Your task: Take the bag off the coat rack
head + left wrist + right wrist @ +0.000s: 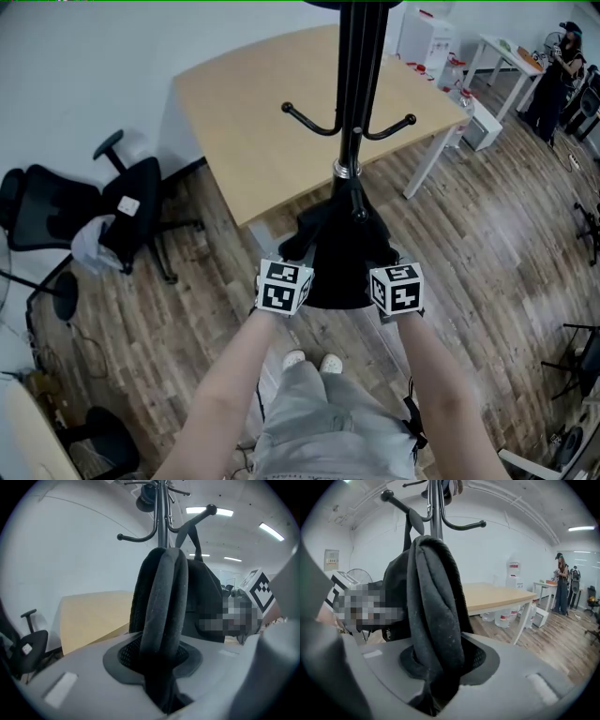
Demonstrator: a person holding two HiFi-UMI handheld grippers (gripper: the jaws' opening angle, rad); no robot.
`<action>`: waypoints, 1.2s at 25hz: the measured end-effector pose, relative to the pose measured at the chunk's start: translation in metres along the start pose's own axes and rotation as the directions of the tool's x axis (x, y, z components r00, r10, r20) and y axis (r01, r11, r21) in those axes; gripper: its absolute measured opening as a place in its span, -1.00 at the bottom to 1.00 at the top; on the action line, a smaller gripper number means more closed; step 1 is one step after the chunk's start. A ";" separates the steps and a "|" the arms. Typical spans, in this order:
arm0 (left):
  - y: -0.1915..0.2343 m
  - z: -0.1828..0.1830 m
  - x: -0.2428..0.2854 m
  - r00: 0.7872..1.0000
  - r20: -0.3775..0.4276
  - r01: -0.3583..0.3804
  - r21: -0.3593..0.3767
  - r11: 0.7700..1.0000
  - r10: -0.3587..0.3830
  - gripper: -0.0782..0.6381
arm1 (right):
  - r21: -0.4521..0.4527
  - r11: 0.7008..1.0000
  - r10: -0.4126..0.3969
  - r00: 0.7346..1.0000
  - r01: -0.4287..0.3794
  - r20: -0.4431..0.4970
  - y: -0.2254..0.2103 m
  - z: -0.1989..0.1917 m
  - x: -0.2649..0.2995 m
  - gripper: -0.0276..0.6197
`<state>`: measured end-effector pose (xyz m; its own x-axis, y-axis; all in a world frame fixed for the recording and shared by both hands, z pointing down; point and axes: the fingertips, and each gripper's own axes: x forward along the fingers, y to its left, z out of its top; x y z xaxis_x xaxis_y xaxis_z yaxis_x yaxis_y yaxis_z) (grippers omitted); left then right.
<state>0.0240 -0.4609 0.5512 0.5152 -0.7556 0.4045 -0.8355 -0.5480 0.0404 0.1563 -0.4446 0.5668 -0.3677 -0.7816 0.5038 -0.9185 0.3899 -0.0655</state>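
A black bag (339, 242) hangs by its strap (187, 527) from a hook of the black coat rack (354, 84). My left gripper (292, 272) is at the bag's left side and my right gripper (389, 275) at its right side, both at the same height. In the left gripper view a thick padded fold of the bag (161, 606) is pinched between the jaws of the left gripper (159, 677). The right gripper view shows the right gripper (436, 677) shut on another fold of the bag (433, 602), under the rack pole (436, 508).
A light wooden table (272, 122) stands just behind the rack. A black office chair (122, 211) is at the left. Water bottles (455, 75), a white table (511, 56) and a person (562, 75) are at the far right. Wooden floor lies all round.
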 end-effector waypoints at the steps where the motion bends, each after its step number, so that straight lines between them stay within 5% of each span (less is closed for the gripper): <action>1: 0.002 0.001 -0.001 1.000 0.010 0.003 -0.031 1.000 -0.003 -0.48 | 0.011 1.000 0.007 1.000 -0.007 0.000 0.001 0.000 0.000 -0.61; 9: 0.000 0.004 -0.015 0.998 0.037 0.049 -0.164 0.985 -0.043 -0.49 | 0.071 0.996 0.053 0.999 -0.054 0.011 0.002 -0.001 -0.014 -0.71; 30: -0.026 0.028 -0.089 0.997 0.077 -0.005 -0.211 0.978 0.021 -0.49 | 0.056 0.990 0.125 0.991 -0.128 0.050 0.042 0.012 -0.079 -0.77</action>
<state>0.0049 -0.3898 0.4881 0.5105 -0.7926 0.3336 -0.8594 -0.4567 0.2301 0.1450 -0.3731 0.5137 -0.4865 -0.7500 0.4481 -0.8707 0.4586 -0.1777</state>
